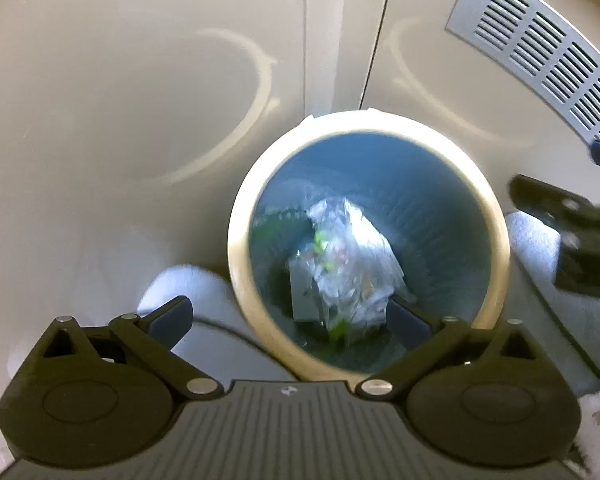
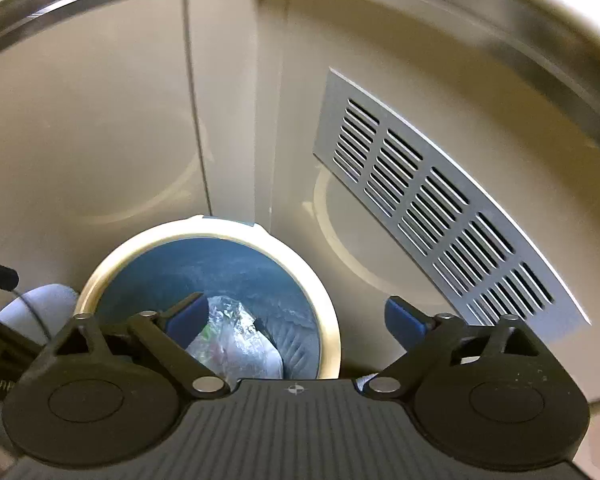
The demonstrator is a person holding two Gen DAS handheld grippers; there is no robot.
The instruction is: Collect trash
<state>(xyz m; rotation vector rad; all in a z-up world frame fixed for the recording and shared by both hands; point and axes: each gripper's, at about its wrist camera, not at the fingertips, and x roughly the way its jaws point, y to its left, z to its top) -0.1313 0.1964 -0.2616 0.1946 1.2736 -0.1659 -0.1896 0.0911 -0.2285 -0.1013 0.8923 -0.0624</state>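
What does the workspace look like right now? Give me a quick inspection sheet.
Surface: floor not clearly visible; white soft cloth lies beside the bin.
Job's things: round bin with cream rim and blue liner; crumpled clear plastic wrapper lies inside it.
Clutter: nothing seen besides the cloth.
Grippers: left tool open, empty, above the bin; right tool open, empty, over the bin's right rim.
Cables: thin dark cable at the left edge of the right wrist view.
Surroundings: beige cabinet panels behind the bin; grey slotted vent grille on the right panel.
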